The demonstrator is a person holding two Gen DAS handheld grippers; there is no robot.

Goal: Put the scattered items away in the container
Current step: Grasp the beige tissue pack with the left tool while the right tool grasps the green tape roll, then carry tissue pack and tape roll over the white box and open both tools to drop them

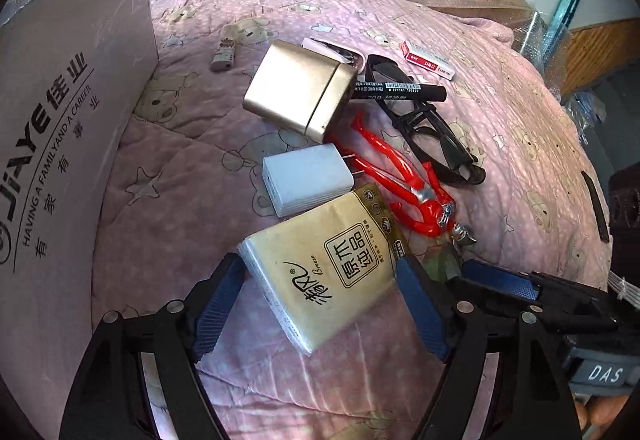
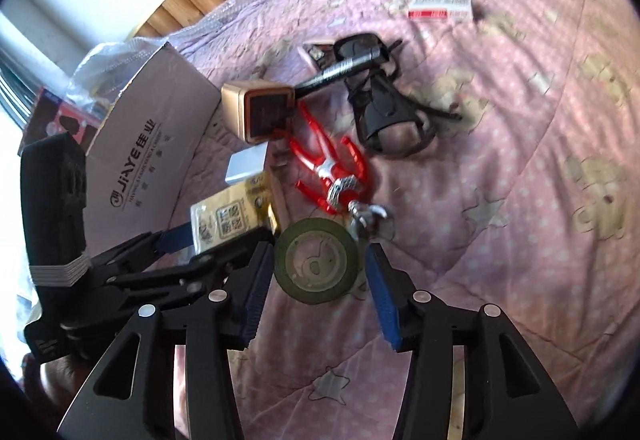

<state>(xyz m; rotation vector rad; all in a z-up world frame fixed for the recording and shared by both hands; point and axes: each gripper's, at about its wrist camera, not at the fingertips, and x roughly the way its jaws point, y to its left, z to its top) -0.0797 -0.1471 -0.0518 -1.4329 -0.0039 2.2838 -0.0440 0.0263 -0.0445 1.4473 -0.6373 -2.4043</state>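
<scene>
On the pink quilted bed point(image 1: 168, 176), the left claw point(image 1: 320, 280) has its blue pads against both sides of one cream plastic-wrapped tissue pack point(image 1: 324, 272), apparently gripping it; the right claw point(image 2: 316, 264) stands open around one green roll of tape point(image 2: 316, 264), pads not yet touching. Step in hand, as judged: picking up, two items at once. Next move calls for the right claw to close on the roll, then for both to carry to the grey printed cardboard box point(image 1: 60, 144), standing at nine o'clock of the pile. Remaining stock, from the tissue pack: one white plug charger point(image 1: 308, 180) at twelve o'clock, touching it; one red-handled pair of pliers point(image 1: 400, 180) at one o'clock; one gold rectangular metal case point(image 1: 300, 92) further toward twelve; one black marker pen point(image 1: 400, 92) lying partly under the case's edge; one pair of black-framed glasses point(image 1: 432, 136) at one o'clock; one red-and-white small carton point(image 1: 428, 60) beyond; one small pale lighter-like item point(image 1: 224, 52) at eleven o'clock, apart. Nothing visibly inside the box; its interior is hidden.
</scene>
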